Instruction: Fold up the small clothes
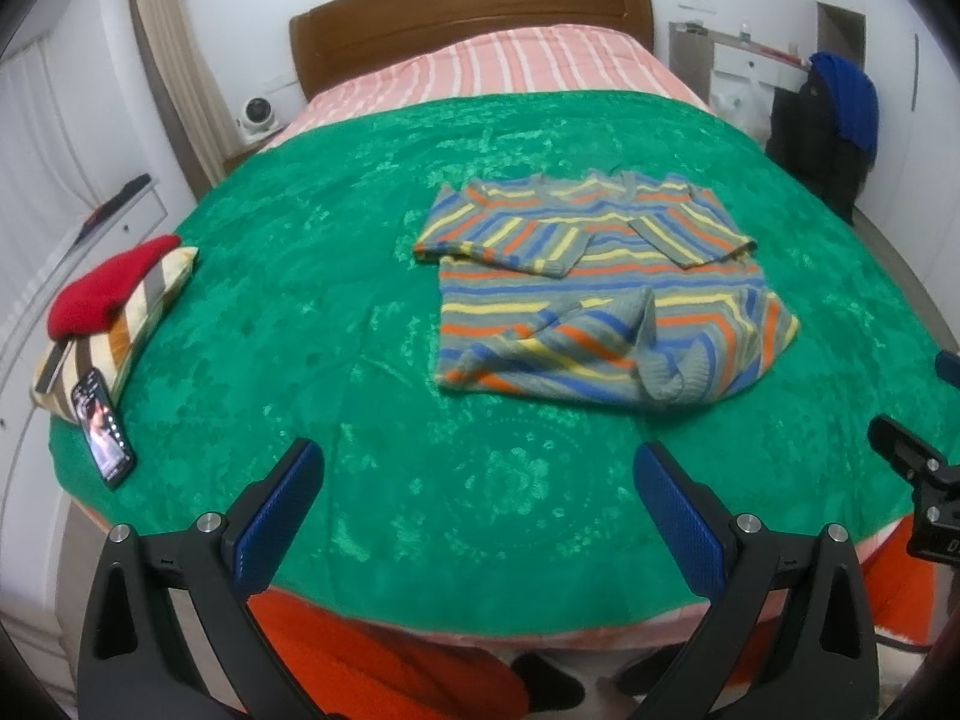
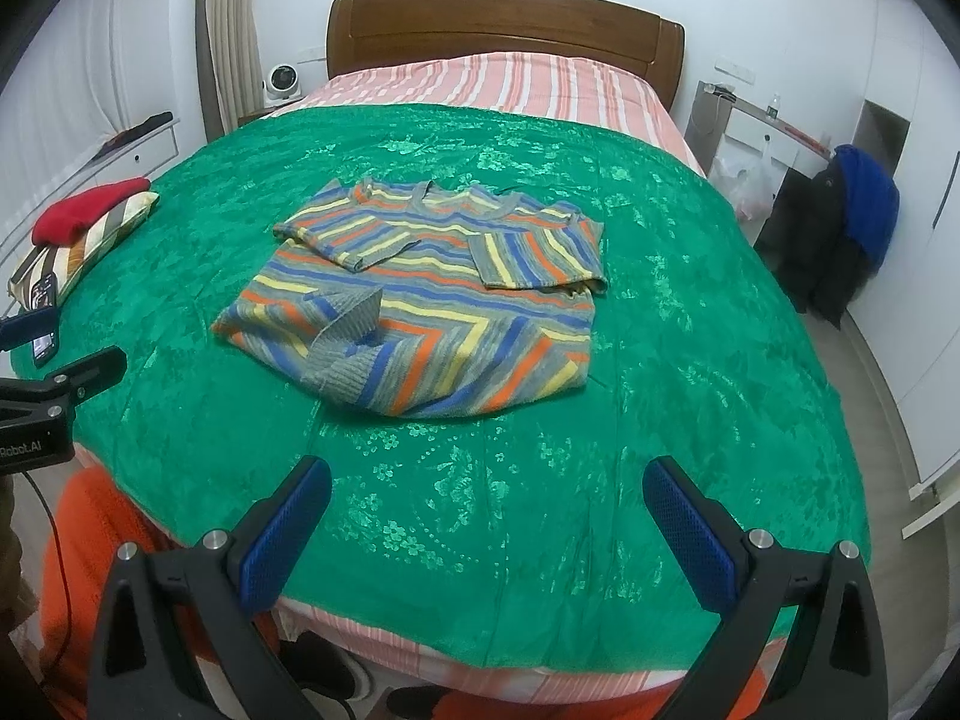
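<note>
A small striped sweater (image 1: 600, 288) in grey, blue, orange and yellow lies on the green bedspread (image 1: 336, 324). Both sleeves are folded in across the chest and the two bottom corners are turned up toward the middle. It also shows in the right wrist view (image 2: 432, 294). My left gripper (image 1: 480, 480) is open and empty, held above the bed's near edge, well short of the sweater. My right gripper (image 2: 486, 498) is open and empty, also short of the sweater. The right gripper's body shows at the edge of the left wrist view (image 1: 918, 468).
A striped pillow (image 1: 120, 330) with a red garment (image 1: 102, 288) on it lies at the bed's left edge, a phone (image 1: 103, 426) beside it. A wooden headboard (image 1: 468, 18) stands at the far end. Dark and blue clothes (image 2: 852, 222) hang on the right.
</note>
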Demonstrator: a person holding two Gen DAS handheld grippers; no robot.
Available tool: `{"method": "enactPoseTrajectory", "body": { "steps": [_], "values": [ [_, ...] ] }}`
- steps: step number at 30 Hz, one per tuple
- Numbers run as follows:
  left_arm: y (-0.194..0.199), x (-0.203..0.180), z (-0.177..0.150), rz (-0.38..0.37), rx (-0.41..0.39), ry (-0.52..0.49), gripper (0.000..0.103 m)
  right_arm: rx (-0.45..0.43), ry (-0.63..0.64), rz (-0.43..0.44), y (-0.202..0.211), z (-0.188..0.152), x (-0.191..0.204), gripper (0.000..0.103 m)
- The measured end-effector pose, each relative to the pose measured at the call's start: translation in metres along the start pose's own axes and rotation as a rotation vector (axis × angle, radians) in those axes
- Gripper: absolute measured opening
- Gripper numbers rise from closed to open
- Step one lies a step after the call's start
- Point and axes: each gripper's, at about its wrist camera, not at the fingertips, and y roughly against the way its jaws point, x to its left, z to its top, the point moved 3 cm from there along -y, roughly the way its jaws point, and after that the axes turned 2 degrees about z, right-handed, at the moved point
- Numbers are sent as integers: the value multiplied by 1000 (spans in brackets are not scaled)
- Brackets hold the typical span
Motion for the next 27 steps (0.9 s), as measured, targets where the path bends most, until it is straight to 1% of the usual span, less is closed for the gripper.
{"method": "enactPoseTrajectory", "body": {
  "steps": [11,21,24,25,26,27],
  "values": [
    [-2,2,-2,-2,11,-2,103,19,-9,12,-5,-5,0,102],
    [-7,1,-6,-21,25,-3,103,31,-8,24,-8,-9,1,102],
    [-14,7,0,-69,14,-15,103,30,-1,34,-9,-9,0,102],
    [-20,17,9,-116,-11,-9,103,15,16,40,-10,-4,-2,102],
    [-25,22,15,-147,-19,-3,103,-4,32,43,-10,0,-5,102],
    [-37,31,27,-201,-23,7,103,-32,52,45,-12,7,-9,102]
  ]
}}
